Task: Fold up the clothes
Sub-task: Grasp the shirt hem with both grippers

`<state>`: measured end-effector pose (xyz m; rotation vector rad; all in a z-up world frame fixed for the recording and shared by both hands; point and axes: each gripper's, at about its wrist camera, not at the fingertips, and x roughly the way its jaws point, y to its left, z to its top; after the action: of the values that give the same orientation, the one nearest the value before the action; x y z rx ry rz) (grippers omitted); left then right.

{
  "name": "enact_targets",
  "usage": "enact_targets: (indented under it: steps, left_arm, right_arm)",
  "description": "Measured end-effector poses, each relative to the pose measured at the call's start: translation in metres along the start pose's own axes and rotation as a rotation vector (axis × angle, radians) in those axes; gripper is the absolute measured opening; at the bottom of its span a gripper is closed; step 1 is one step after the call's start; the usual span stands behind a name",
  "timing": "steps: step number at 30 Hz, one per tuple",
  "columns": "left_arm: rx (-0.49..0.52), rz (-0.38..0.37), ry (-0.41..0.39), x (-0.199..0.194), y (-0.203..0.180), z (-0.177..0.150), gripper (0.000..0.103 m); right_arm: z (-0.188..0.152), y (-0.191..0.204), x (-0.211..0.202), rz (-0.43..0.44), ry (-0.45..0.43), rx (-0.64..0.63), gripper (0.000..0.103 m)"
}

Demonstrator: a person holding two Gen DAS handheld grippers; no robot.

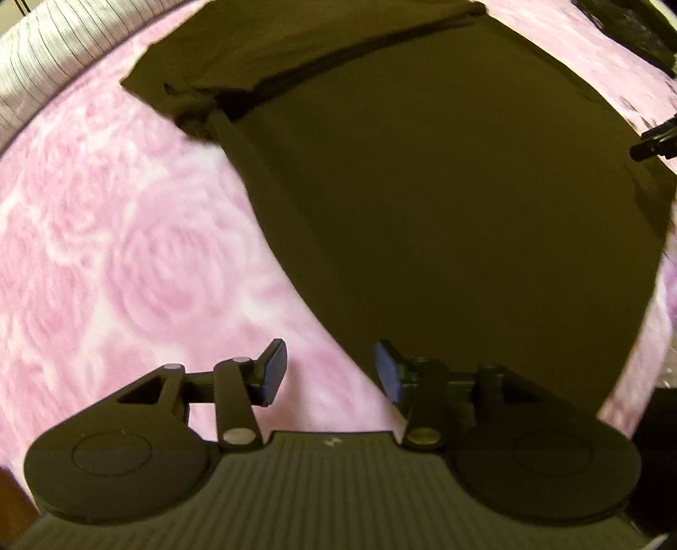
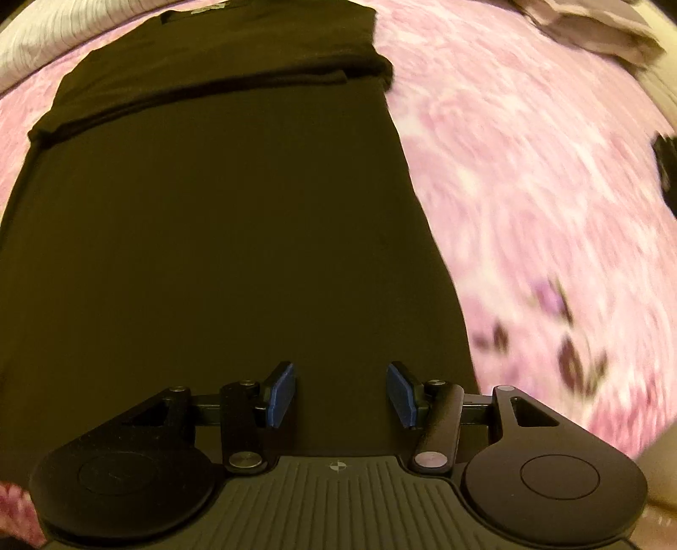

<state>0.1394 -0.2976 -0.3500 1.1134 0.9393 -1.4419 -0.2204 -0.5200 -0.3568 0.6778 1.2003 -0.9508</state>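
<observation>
Two grippers: left gripper point(image 1: 329, 372) and right gripper point(image 2: 341, 394), both w/ jaws spread apart, nothing between them.
Left gripper build: black linkage arms, round silver pivot pins, 2 disc-shaped housings, ribbed grey body; blue flat pads point(image 1: 274, 372) on the fingertips.
Left gripper posn: above the shirt's left edge; one finger over the blanket, the other over dark cloth. Contact w/ fabric: cannot tell.
Right gripper build: same pattern, blue pads point(image 2: 281, 395), ribbed body w/ small crosshair mark.
Right gripper posn: over the shirt's near end, close to its right edge.
Garment, qty 1: dark t-shirt point(image 2: 220, 237), olive-black, smooth matte knit, lying flat on the blanket; long narrow shape in right wrist view, sides already folded inward.
Shirt detail: sleeve fold point(image 1: 203, 101) bunched and creased at the far left in left wrist view; a raised fold line runs across the chest; small pale label point(image 2: 207, 8) at the collar end.
Blanket, qty 1: pink blanket point(image 1: 105, 254), fleecy, w/ large rose pattern, pale swirls; blurred in right wrist view; a few dark leaf-like marks point(image 2: 571, 359) on its right part.
Striped fabric, qty 1: grey-white ribbed cloth point(image 1: 46, 50) beyond the blanket's far left edge.
Pale cloth, qty 1: crumpled beige-grey piece point(image 2: 592, 29) at far right top, type unclear.
Dark object at right rim: black item point(image 1: 653, 144), too cut off to identify.
</observation>
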Motion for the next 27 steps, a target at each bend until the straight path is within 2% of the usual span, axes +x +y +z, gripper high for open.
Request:
enact_targets:
  steps: [5,9,11,15,19,20,22,24,26,27]
  left_arm:
    - [0.139,0.002,-0.025,-0.015,-0.032,-0.034,0.043]
    - [0.425,-0.006,-0.13,-0.041,-0.071,-0.073,0.059]
    - [0.547,-0.012,-0.162,-0.044,-0.092,-0.09,0.062]
    - [0.714,0.021,-0.122,-0.029,-0.124,-0.109,0.06]
    - [0.846,0.056,-0.089,-0.014,-0.147,-0.123,0.053]
    - [0.877,0.071,-0.089,-0.012,-0.151,-0.125,0.053]
    - [0.906,0.115,-0.079,-0.005,-0.154,-0.125,0.061]
    - [0.915,0.154,-0.072,0.0,-0.156,-0.123,0.062]
    - [0.899,0.182,-0.073,0.001,-0.156,-0.118,0.057]
    - [0.89,0.195,-0.073,0.001,-0.155,-0.116,0.03]
  right_arm:
    - [-0.035,0.006,-0.024,-0.022,0.021,-0.004,0.052]
    - [-0.051,0.015,-0.034,-0.04,0.023,-0.187,0.052]
    - [-0.059,0.019,-0.034,-0.041,0.021,-0.289,0.052]
    - [-0.07,0.021,-0.029,-0.012,0.0,-0.426,0.052]
    - [-0.071,0.019,-0.025,0.015,-0.01,-0.492,0.052]
    - [-0.071,0.019,-0.025,0.023,-0.018,-0.507,0.052]
    - [-0.072,0.017,-0.027,0.032,-0.034,-0.547,0.052]
    - [-0.075,0.015,-0.027,0.03,-0.046,-0.598,0.052]
    - [-0.082,0.014,-0.027,0.024,-0.061,-0.651,0.052]
    - [-0.087,0.015,-0.027,0.017,-0.075,-0.686,0.052]
